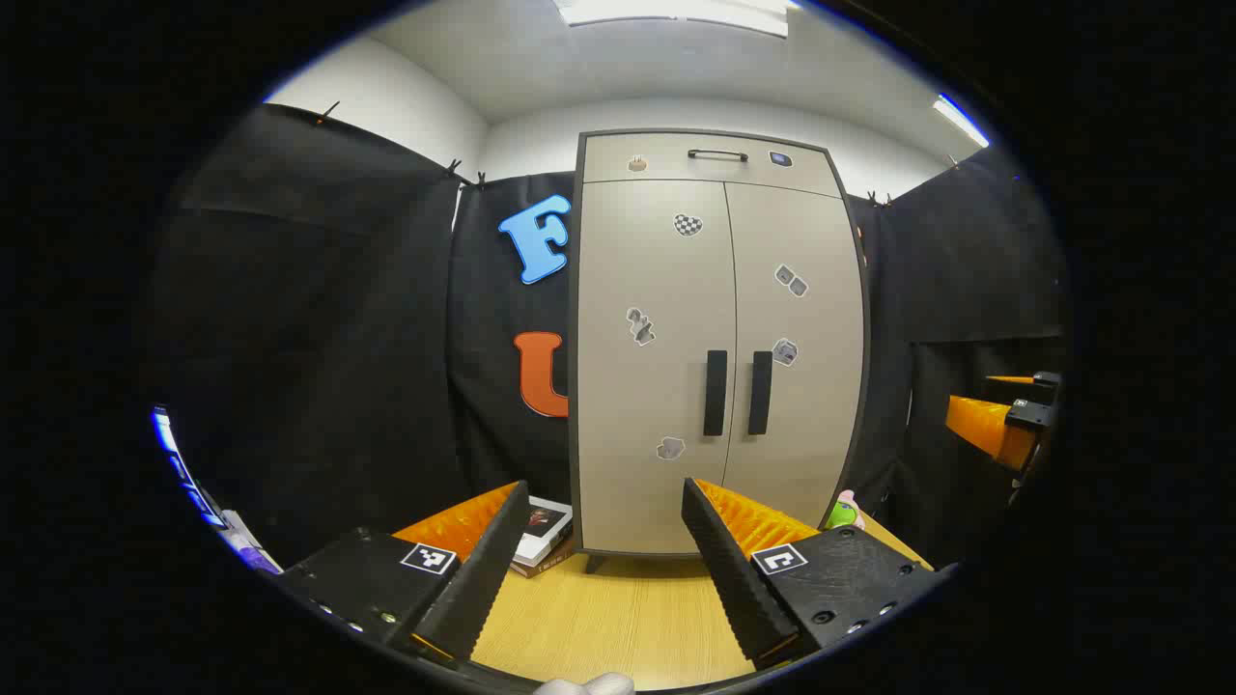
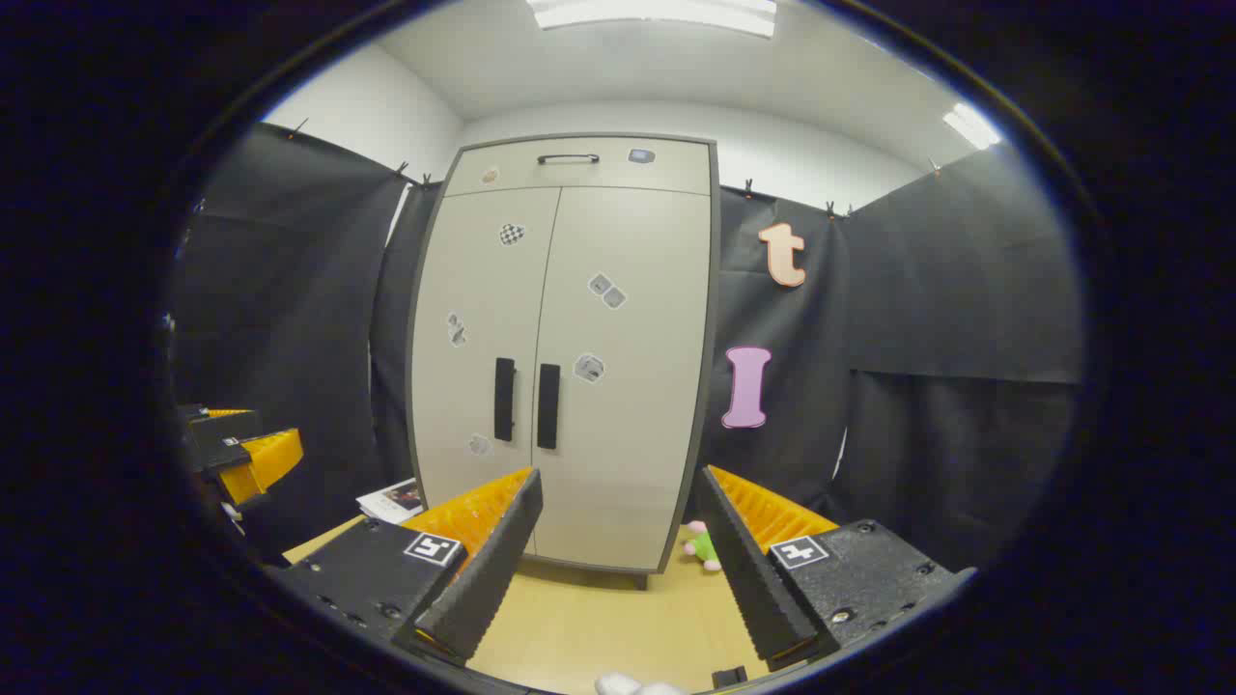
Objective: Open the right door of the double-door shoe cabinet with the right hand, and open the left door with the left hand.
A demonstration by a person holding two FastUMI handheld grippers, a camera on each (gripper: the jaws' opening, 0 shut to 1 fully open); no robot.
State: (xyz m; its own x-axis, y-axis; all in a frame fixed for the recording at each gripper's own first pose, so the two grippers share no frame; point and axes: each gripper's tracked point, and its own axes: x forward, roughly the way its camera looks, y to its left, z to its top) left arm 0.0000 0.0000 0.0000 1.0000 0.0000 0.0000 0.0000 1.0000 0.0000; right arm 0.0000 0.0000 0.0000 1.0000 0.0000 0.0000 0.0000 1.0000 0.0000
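Both tongs are spread wide with nothing between their fingers. From the left gripper view, the left tongs [image 1: 606, 507] hover above the wooden tabletop [image 1: 628, 618], aimed at the shoe cabinet [image 1: 719, 347]; the right tongs [image 1: 1004, 415] show at the far right edge, well apart from it. From the right gripper view, the right tongs [image 2: 618, 497] point at the same cabinet [image 2: 570, 357], which stands slightly left of centre.

It stands upright on the tabletop against the black cloth wall, its long axis vertical, front facing the cameras. Both doors are shut: left door [image 1: 652, 367] and right door [image 1: 797, 357] meet at a central seam, each bearing a vertical dark handle, left handle [image 1: 715, 393] and right handle [image 1: 760, 393], just beside the seam. Small stickers dot the doors; any writing is too small to read. A drawer [image 1: 710, 159] with a horizontal handle sits on top. A book [image 1: 541, 529] lies at the cabinet's left foot, a green plush toy [image 1: 843, 512] at its right.
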